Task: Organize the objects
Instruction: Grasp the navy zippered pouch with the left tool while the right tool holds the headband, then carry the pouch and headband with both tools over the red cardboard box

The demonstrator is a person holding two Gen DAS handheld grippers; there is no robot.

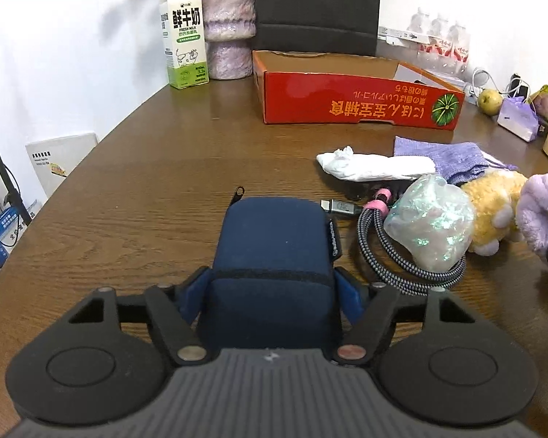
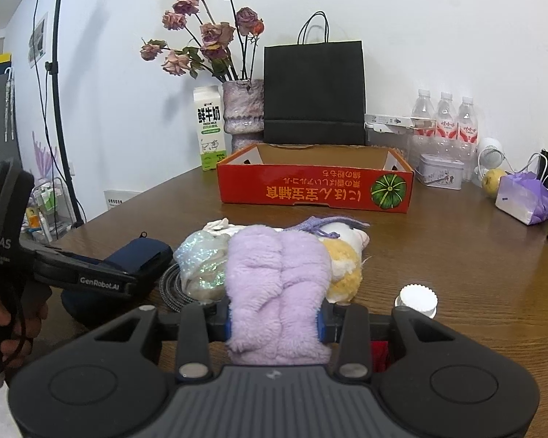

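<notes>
- One navy pouch (image 1: 274, 255), soft and rounded with a zip pull at its far end, is clamped by the left gripper (image 1: 272, 284) near the table's (image 1: 146, 182) near edge.
- One fluffy lilac plush (image 2: 277, 292) is squeezed between the right gripper's (image 2: 274, 323) fingers, near centre.
- One red box (image 2: 314, 186) is seen open, farther back.
- Three water bottles (image 2: 445, 116) are counted far right.

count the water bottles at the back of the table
3, standing in a row behind the metal tin, right of the black bag: left bottle, middle bottle, right bottle. More could hide behind them.
</notes>
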